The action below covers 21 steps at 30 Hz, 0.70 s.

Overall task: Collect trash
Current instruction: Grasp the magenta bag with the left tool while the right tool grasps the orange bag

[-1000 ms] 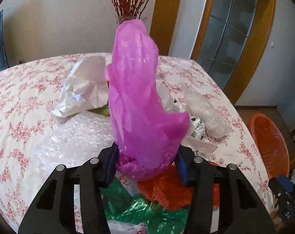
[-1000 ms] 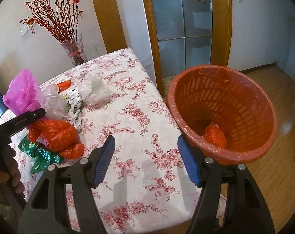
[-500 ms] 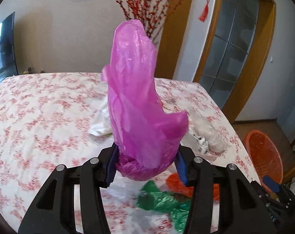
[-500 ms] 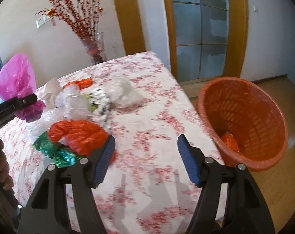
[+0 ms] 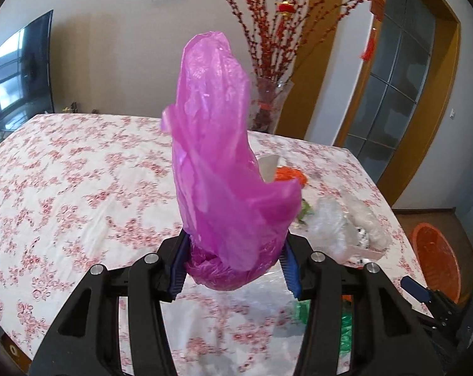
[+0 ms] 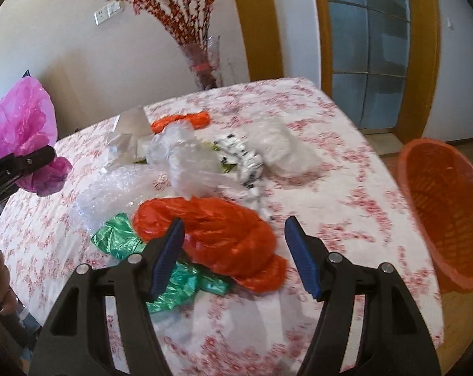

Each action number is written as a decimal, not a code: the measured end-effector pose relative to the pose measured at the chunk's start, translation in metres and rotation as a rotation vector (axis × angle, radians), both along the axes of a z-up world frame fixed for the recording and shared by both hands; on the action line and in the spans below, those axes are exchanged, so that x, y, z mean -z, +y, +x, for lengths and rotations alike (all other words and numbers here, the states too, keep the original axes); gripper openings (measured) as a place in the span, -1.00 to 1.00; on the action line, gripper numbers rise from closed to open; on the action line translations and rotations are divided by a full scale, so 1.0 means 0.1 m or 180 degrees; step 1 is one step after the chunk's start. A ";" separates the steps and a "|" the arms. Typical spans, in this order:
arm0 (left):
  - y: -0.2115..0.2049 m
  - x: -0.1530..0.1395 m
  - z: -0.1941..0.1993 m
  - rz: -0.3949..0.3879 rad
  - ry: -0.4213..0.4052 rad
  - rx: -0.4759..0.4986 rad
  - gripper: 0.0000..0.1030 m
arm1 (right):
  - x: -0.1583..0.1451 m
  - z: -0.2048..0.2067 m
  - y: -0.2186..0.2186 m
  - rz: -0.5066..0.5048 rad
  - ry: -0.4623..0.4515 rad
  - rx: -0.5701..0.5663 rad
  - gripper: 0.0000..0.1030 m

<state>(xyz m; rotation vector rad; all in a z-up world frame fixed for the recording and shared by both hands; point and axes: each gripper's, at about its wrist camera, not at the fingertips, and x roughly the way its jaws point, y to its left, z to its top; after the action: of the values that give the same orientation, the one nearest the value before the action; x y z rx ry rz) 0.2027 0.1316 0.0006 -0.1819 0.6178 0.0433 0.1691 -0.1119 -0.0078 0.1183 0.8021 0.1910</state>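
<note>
— Start at the left. What do you see over there?

— The left gripper point(image 5: 234, 266) has its blue pads pinching the knotted base of a pink plastic bag point(image 5: 217, 156), held up above the table point(image 5: 64, 188) with the loose end standing tall. From the right wrist view the same bag point(image 6: 23, 125) sits at the far left, clamped in the black fingers.

— And moving toward the middle?

— A heap of trash on the floral cloth. Near is a green plastic bag point(image 6: 120, 238), partly under a red plastic bag point(image 6: 223, 238). The right gripper point(image 6: 233, 255) hovers over the red bag with its fingers spread wide, gripping nothing; the left pad point(image 6: 167, 257) overlaps the bag's edge in the picture, though I cannot tell if it touches. Farther back lie bubble wrap point(image 6: 111, 194), a clear crumpled bag point(image 6: 186, 163), white paper point(image 6: 126, 131), a small orange bag point(image 6: 180, 120), a black-and-white printed wrapper point(image 6: 245, 159) and another clear bag point(image 6: 286, 150).

— Any containers?

— Two. A glass vase point(image 6: 206, 62) at the far edge of the table holds red berry branches point(image 6: 177, 9). At the right, off the table on the wooden floor, stands an orange basket point(image 6: 436, 213), tilted toward us; its inside is too blurred to say what it holds.

— Anything readable?

— No. The wrapper's print is too blurred, and the red band on the vase shows no legible text.
</note>
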 end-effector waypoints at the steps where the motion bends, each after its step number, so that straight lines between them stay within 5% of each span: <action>1: 0.02 0.01 -0.01 -0.0005 0.0009 -0.0012 -0.04 | 0.04 0.03 0.03 -0.0035 0.0042 -0.0016 0.29; 6: 0.06 0.07 -0.03 -0.0023 0.0066 -0.0056 -0.04 | 0.21 0.11 0.15 -0.0166 0.0155 -0.0032 0.39; 14: 0.01 0.07 0.00 -0.0034 0.0116 -0.0045 -0.04 | 0.18 0.09 0.10 -0.0160 0.0071 -0.0057 0.04; 21: -0.07 0.03 0.05 -0.0028 0.0119 0.0072 -0.04 | 0.07 -0.04 -0.08 -0.0070 -0.0015 0.0011 0.02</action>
<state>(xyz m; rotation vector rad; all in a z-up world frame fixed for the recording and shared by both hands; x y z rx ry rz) 0.2080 0.1243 -0.0023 -0.1829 0.6573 0.0222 0.1647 -0.1202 -0.0145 0.0985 0.7991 0.1790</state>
